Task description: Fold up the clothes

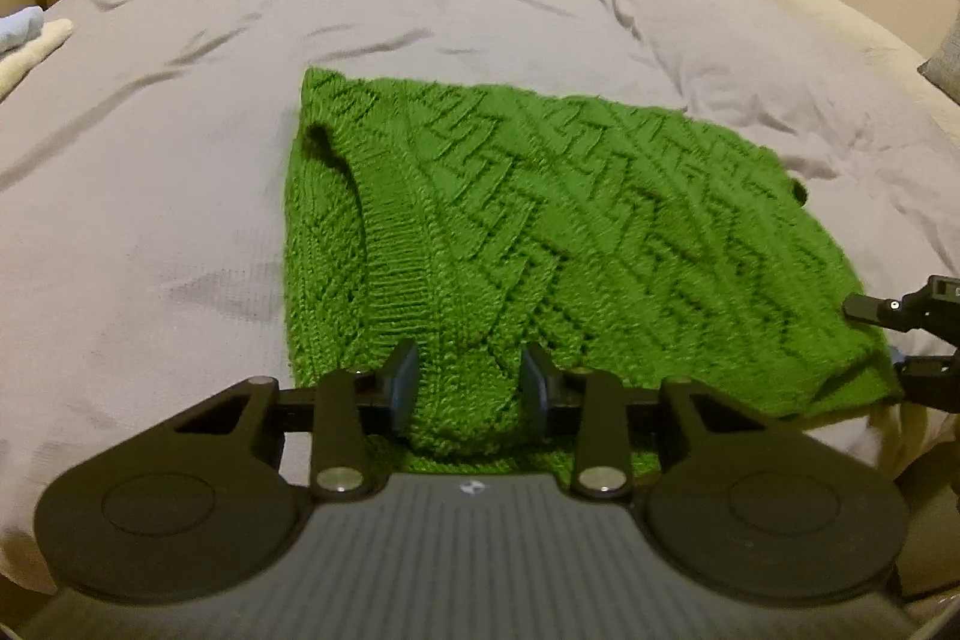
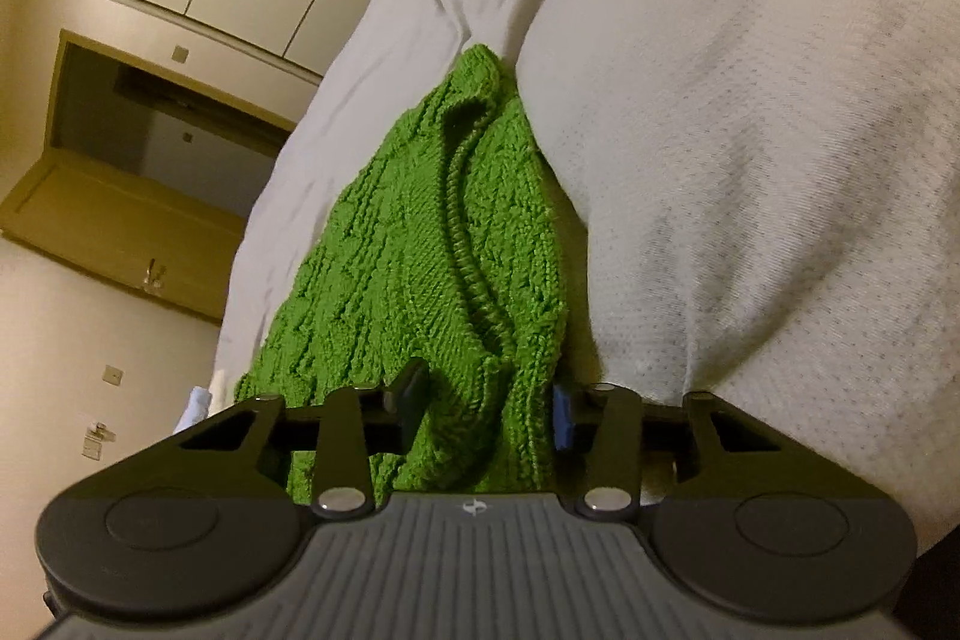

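The green knitted sweater (image 1: 540, 220) lies spread on the bed (image 1: 180, 160), its near edge at the bed's near side. The step in hand looks like taking hold of that near edge at two places, ready for a fold. The left hand-held gripper (image 1: 470, 382) has a bunched ridge of knit between its narrowed jaws, the pads pressing the wool from both sides. The right hand-held gripper (image 2: 489, 403) is likewise closed partway onto a thick gather of the sweater beside its ribbed band. The next move probably calls for lifting both grips together and carrying the edge over the body of the garment, keeping it level so the heavy knit does not sag or slip.

The left wrist view shows the whole sweater flat, folded cloths (image 1: 30, 40) at the bed's far left and a mirror shelf beyond. The right wrist view, rolled sideways, shows only a narrow strip of knit, plus a door (image 2: 120, 220) and wardrobe panels.
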A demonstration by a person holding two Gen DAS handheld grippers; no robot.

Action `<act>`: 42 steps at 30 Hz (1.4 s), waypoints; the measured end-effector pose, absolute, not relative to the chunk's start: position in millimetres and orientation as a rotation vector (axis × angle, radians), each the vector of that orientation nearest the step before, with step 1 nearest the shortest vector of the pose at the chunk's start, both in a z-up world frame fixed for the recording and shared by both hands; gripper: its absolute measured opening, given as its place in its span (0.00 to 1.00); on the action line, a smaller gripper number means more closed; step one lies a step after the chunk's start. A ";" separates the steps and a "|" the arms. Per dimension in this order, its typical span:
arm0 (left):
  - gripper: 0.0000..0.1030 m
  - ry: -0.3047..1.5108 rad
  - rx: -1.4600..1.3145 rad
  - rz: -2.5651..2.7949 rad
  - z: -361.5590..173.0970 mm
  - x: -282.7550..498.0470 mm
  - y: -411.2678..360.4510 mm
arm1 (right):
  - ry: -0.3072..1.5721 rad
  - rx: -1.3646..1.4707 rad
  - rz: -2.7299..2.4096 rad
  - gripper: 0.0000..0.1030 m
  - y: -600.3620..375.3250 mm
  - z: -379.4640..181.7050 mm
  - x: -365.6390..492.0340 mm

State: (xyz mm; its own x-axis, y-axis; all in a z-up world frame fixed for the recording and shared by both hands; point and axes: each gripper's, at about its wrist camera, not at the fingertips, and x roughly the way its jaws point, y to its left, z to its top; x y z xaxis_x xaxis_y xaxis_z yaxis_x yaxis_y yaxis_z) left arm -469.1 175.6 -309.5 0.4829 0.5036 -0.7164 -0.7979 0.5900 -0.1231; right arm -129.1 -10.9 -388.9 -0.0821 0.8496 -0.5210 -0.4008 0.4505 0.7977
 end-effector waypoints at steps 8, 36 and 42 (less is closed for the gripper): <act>0.32 0.692 -0.458 0.804 -311.1 -467.4 180.3 | 1.237 0.310 1.031 0.21 5.7 -370.1 -139.3; 0.30 0.523 -0.696 0.822 -288.8 -540.3 196.5 | 0.721 -0.179 1.506 0.53 69.4 -274.9 -288.8; 0.36 0.511 -0.716 0.736 -286.5 -515.5 202.8 | 0.941 -0.094 1.194 0.47 61.2 -306.1 -212.9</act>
